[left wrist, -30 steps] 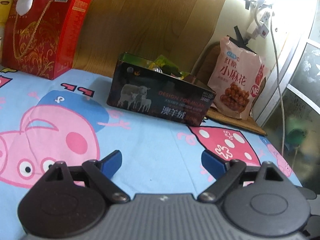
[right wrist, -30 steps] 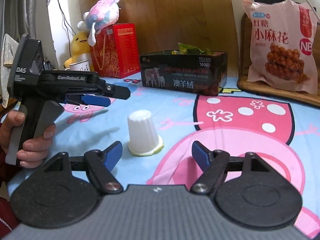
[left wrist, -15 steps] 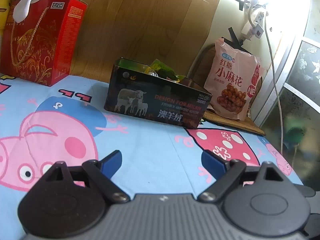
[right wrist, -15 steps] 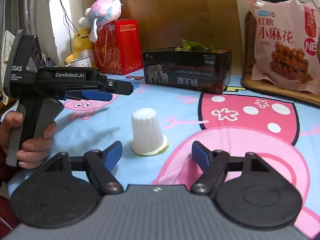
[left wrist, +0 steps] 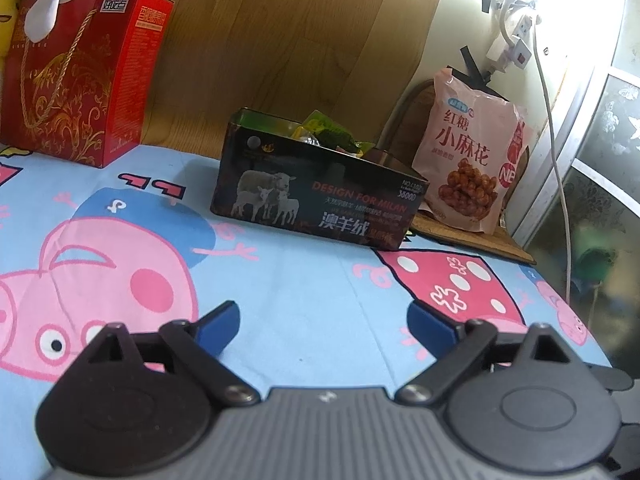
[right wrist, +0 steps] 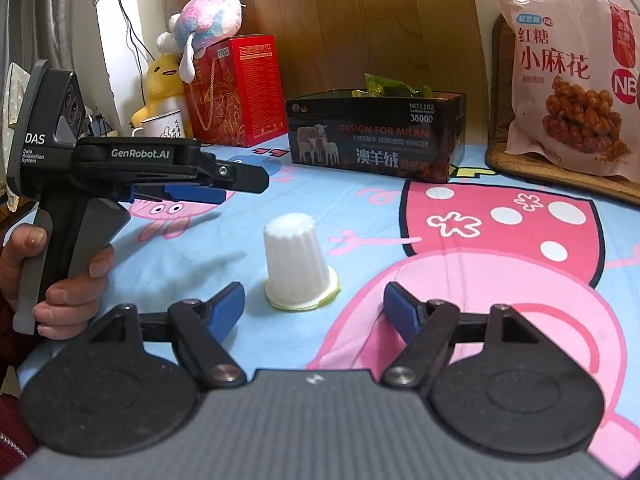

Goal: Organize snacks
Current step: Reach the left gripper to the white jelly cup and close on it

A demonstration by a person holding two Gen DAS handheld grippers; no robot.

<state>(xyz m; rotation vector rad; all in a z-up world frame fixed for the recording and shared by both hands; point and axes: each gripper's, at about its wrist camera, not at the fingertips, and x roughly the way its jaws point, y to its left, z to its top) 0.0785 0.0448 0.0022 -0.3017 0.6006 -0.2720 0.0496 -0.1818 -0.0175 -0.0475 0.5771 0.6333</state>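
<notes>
Presently, all places given relative to the dark box.
Dark box (right wrist: pixel 376 136): on the cartoon tabletop (right wrist: pixel 400 240), green packets (right wrist: pixel 390 89) inside.
White cup (right wrist: pixel 298 264): inverted, well in front of the box.
Pink snack bag (right wrist: pixel 572 80): right of the box.
Right tongs (right wrist: pixel 314 312): released, empty, near the cup.
Left tongs (left wrist: pixel 324 328): released, empty.

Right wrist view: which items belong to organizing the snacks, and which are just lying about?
Job: white ribbed cup upside down on the sheet; dark open box with green packets inside; pink snack bag; right gripper, open.

Lying about: red gift box, plush toys, mug.
</notes>
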